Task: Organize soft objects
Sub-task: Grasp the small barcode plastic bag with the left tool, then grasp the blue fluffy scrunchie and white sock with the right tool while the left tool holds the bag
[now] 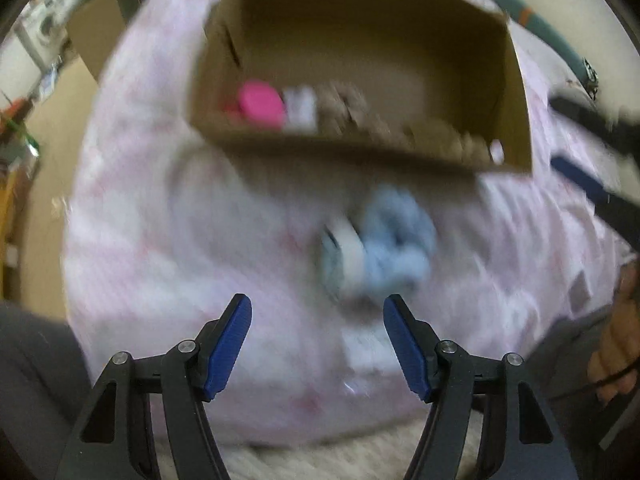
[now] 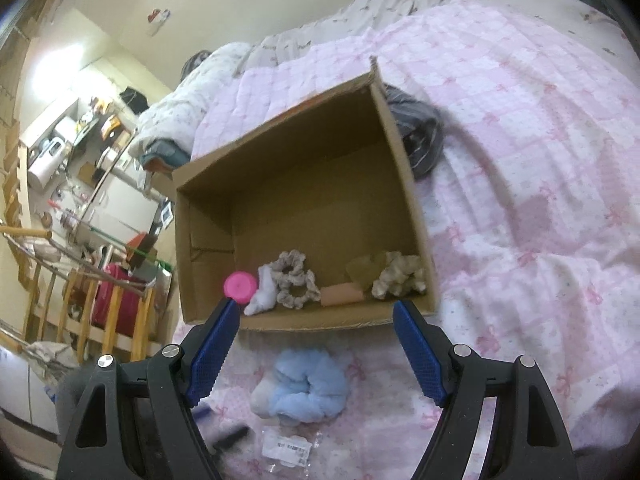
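Observation:
A fluffy light-blue scrunchie lies on the pink quilt just in front of an open cardboard box. The left wrist view, blurred, shows that scrunchie ahead of my open left gripper, which holds nothing. My right gripper hangs open above the scrunchie, apart from it. Inside the box lie a pink round sponge, a white sock, grey-brown scrunchies, a peach pad, a yellowish piece and a beige scrunchie.
A clear plastic packet with a label lies on the quilt near me. A dark striped cloth sits behind the box's right wall. The bed's left edge drops to a cluttered room with a wooden rail. A hand shows at right.

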Demonstrator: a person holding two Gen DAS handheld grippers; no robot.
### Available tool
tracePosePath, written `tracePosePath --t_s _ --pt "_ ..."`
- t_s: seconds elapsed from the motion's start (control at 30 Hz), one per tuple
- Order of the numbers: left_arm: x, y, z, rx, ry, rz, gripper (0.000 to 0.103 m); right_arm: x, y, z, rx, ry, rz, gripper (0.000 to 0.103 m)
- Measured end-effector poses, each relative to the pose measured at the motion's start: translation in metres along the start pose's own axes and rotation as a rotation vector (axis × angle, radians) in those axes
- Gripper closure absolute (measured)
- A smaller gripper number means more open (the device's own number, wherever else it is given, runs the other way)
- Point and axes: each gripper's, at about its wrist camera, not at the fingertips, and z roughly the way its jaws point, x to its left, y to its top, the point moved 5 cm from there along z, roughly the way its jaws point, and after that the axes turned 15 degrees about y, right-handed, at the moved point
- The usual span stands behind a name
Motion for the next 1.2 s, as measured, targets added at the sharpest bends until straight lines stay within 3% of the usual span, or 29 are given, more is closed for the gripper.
tracePosePath --t_s 0.1,0.27,0.4,0.47,0.5,0.53,0.6,0.83,1.0,1.2 --pt "-0.025 -0.018 0.01 0.061 -0.001 0.028 0.037 -0.004 -0.001 -0.005 -0.02 0.018 0.039 0.019" --pt "-0.058 -0.027 0.018 0.068 0.037 0.083 0.037 -0.001 -0.003 -0.007 -0.035 0.054 0.056 0.019" --pt "-0.066 -0.033 0.035 0.136 0.078 0.102 0.037 0.002 -0.002 -0.007 -0.034 0.072 0.047 0.019" --pt "-0.067 -0.033 0.039 0.122 0.11 0.115 0.037 0.001 -0.002 -0.007 -0.035 0.081 0.052 0.019" --pt "-0.066 -0.032 0.039 0.11 0.119 0.12 0.043 0.001 -0.001 -0.007 -0.034 0.085 0.054 0.019" --pt "-0.063 -0.031 0.038 0.092 0.143 0.116 0.064 0.001 -0.001 -0.007 -0.034 0.088 0.055 0.019" --pt "-0.059 -0.031 0.039 0.096 0.131 0.098 0.079 0.002 -0.001 -0.006 -0.03 0.092 0.056 0.019" --pt "-0.03 -0.01 0.021 0.105 0.089 0.118 0.081 0.005 -0.005 0.004 0.007 0.091 0.051 0.019" --pt "0.013 0.024 -0.014 -0.016 0.165 0.13 0.081 0.006 -0.012 0.017 0.068 0.069 0.045 0.019" --pt "0.06 0.058 -0.028 -0.058 0.171 0.036 0.081 0.005 -0.022 0.046 0.186 0.028 0.055 0.015"
